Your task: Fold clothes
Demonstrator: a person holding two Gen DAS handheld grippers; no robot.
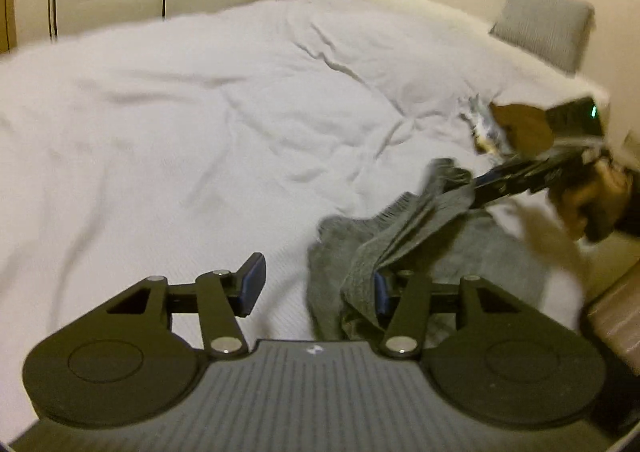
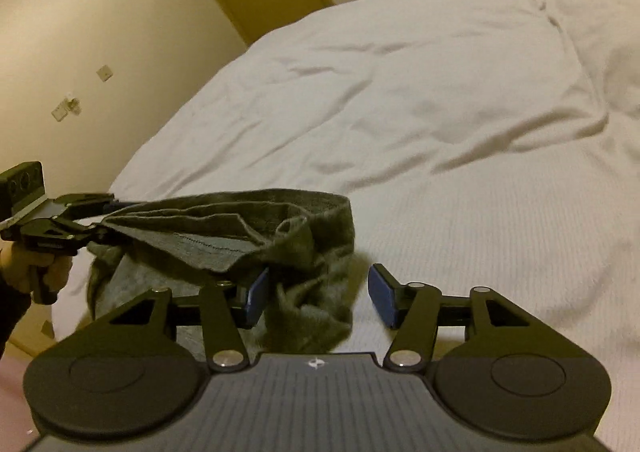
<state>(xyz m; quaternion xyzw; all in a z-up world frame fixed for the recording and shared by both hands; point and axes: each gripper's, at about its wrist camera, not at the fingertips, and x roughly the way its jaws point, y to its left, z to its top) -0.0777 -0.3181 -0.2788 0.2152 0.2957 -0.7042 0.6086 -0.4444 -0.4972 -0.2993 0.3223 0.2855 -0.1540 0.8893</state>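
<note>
Grey knitted wool hangs over one blue-padded finger of the left gripper (image 1: 316, 288), whose jaws are spread wide and pinch nothing. The right gripper (image 2: 318, 294) is spread too, with cloth caught on its inner finger. Between them the dark grey knitted garment (image 2: 224, 224) stretches by one edge, the rest bunched on the white quilted duvet (image 1: 200, 112) at its near edge. This looks like taking hold; next, both jaws would need to close on that edge.
</note>
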